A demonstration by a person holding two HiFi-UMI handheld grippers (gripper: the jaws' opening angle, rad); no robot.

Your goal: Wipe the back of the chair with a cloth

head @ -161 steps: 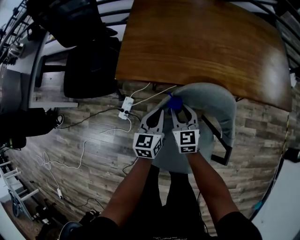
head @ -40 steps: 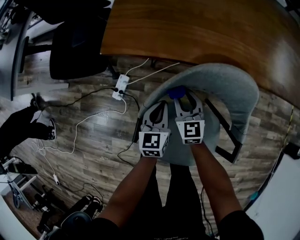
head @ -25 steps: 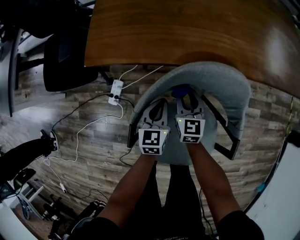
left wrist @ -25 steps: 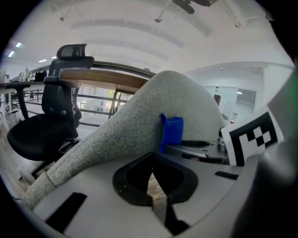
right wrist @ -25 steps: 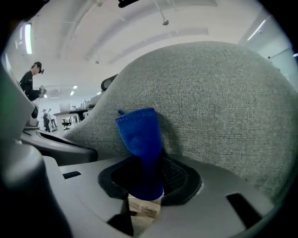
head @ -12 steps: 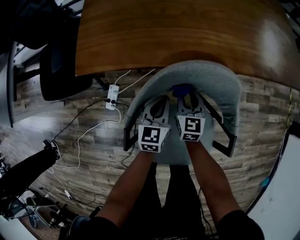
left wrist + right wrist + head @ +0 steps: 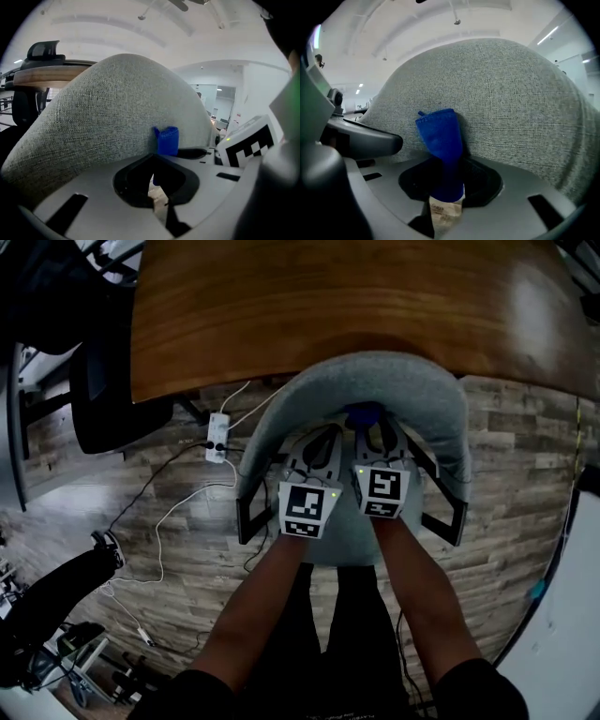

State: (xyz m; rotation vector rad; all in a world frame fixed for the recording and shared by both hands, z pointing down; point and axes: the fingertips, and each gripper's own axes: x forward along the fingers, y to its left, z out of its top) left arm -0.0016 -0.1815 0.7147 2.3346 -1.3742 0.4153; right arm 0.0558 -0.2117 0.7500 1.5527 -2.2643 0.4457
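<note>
In the head view a grey fabric chair (image 7: pixel 375 381) stands with its curved back toward the wooden table (image 7: pixel 328 306). My right gripper (image 7: pixel 380 432) is shut on a blue cloth (image 7: pixel 364 414), which presses against the inner face of the chair back. The right gripper view shows the cloth (image 7: pixel 440 136) standing up from the right gripper (image 7: pixel 447 159) against the grey weave (image 7: pixel 511 103). My left gripper (image 7: pixel 319 442) is beside it, shut and holding nothing. From the left gripper (image 7: pixel 152 157) I see the chair back (image 7: pixel 103 108) close ahead and the cloth (image 7: pixel 167 139) to the right.
Black armrests (image 7: pixel 248 517) (image 7: pixel 450 512) flank the seat. A white power strip (image 7: pixel 216 432) with trailing cables lies on the wood floor at left. A black office chair (image 7: pixel 103 399) stands further left, and a person's dark leg and shoe (image 7: pixel 56 596) at lower left.
The chair and table have slid left in the head view, and the chair now sits square to the table. Both grippers stay close together, cloth still at the chair back.
</note>
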